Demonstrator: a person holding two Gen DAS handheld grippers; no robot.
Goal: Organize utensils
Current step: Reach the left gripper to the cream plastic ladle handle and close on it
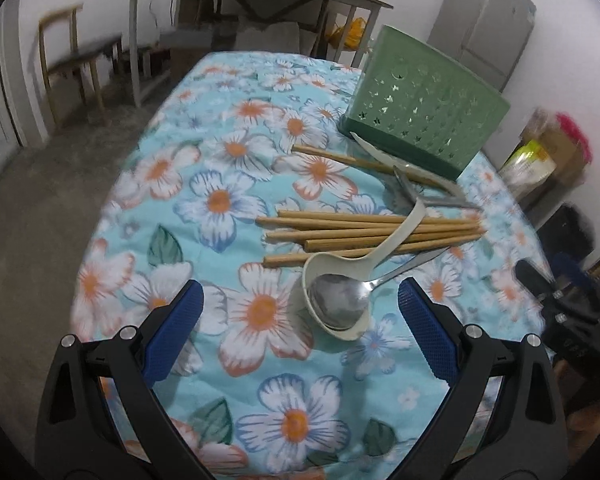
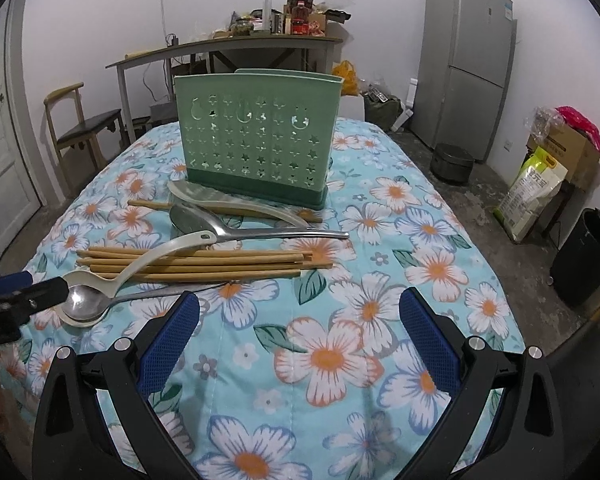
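Left hand-held gripper (image 1: 300, 320) hangs with jaws wide apart over the metal spoon (image 1: 340, 300) nested in the white spoon (image 1: 352, 264), near the desk's (image 1: 260, 380) left edge. Best to straddle the metal bowl squarely and lift it clear without dragging the chopsticks (image 1: 372, 232). Right hand-held gripper (image 2: 300, 328) is likewise spread and empty. Its view alone shows the green holder's (image 2: 256, 136) front, toward the far edge, probably empty.

A grey fridge (image 2: 466, 64) stands by the wall. A wooden chair (image 2: 82, 124) sits near a cluttered side table (image 2: 228, 46).
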